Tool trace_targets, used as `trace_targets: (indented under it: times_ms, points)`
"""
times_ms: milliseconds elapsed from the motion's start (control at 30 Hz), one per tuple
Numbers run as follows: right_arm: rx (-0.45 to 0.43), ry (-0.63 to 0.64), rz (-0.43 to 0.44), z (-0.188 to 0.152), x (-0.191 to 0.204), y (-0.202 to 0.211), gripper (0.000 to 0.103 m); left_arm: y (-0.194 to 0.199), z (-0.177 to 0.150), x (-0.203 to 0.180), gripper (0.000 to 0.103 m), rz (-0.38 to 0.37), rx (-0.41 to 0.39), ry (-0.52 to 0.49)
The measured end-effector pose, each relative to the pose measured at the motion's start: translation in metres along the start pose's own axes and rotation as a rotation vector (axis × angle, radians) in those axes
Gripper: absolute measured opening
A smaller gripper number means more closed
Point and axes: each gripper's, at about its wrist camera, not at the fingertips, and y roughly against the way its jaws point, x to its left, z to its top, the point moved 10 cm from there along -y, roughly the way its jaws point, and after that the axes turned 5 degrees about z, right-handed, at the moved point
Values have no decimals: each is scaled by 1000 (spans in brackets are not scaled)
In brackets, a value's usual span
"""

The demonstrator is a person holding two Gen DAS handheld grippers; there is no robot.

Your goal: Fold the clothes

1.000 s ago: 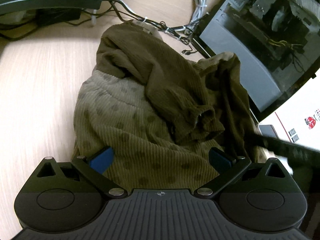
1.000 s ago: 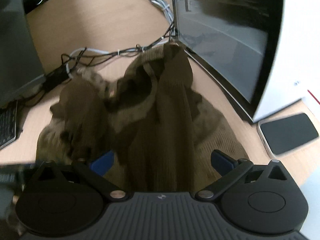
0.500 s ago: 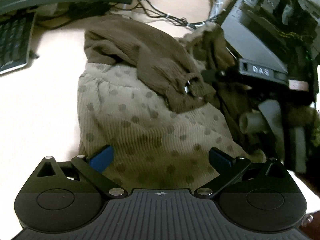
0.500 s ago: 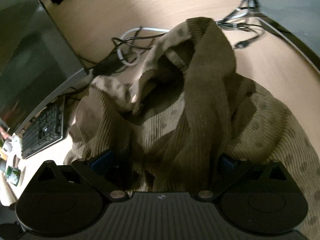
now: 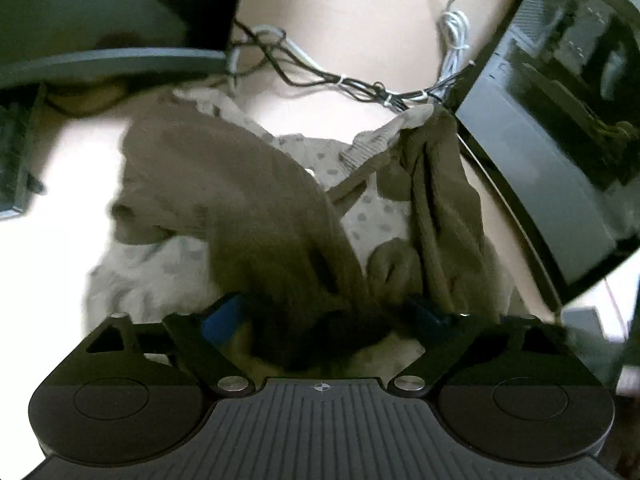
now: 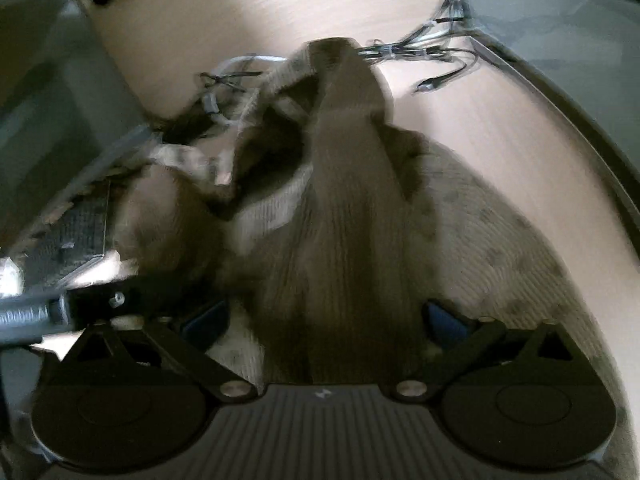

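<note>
Behind bunched garment [image 5: 248,216], blurred cables [image 5: 320,80]

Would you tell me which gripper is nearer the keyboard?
Left. The left gripper shows the keyboard off to its left; the right gripper sits farther right, beyond it.

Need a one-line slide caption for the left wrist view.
Left gripper, closing around a dark sleeve of a polka-dot sweater on a cable-strewn desk.

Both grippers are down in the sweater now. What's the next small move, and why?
Probably finish closing the left gripper: its fingers have been closing with a dark brown sleeve bunched between them. The right gripper stands wide around the other sleeve.
</note>
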Motion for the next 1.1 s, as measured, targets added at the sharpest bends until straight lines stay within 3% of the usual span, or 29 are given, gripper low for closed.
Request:
trace_targets:
  times_ms: [67, 133, 200, 300, 433, 500, 567, 667, 700, 767, 800, 833, 933, 1033, 1100]
  points:
    - [-8, -16, 15, 0, -2, 3, 103, -9, 4, 4, 43, 51, -13, -28]
    - [-10, -19, 28, -1, -3, 6, 103, 2, 13, 17, 27, 67, -58, -15]
    - [-7, -9, 35, -3, -2, 7, 103, 18, 23, 31, 19, 76, -108, 7]
    - [-1, -10, 46, -5, -2, 9, 103, 60, 58, 79, 19, 161, -264, 61]
    - [36, -15, 45, -3, 0, 7, 103, 108, 91, 181, 19, 367, -383, 173]
    - [56, 18, 32, -3, 2, 4, 103, 117, 99, 231, 19, 456, -395, 222]
    - [70, 56, 13, -4, 5, 2, 103, 118, 97, 271, 25, 493, -379, 283]
    - [82, 124, -22, -3, 12, 4, 103, 122, 83, 311, 50, 494, -356, 393]
    - [71, 154, -34, 1, 16, 7, 103, 125, 77, 316, 54, 482, -356, 418]
    - [-17, 310, -68, 19, 33, 21, 103, 134, 64, 317, 77, 444, -360, 444]
    - [-71, 413, -93, 30, 45, 27, 103, 139, 58, 314, 82, 426, -368, 448]
    - [-124, 515, -118, 41, 57, 35, 103, 144, 54, 309, 84, 406, -375, 440]
    - [-172, 780, -159, 63, 89, 27, 103, 145, 46, 274, 87, 299, -373, 374]
    - [-122, 969, -184, 72, 105, -11, 103, 127, 47, 216, 95, 157, -337, 269]
    - [-36, 1108, -176, 71, 110, -43, 103, 114, 45, 179, 96, 75, -305, 205]
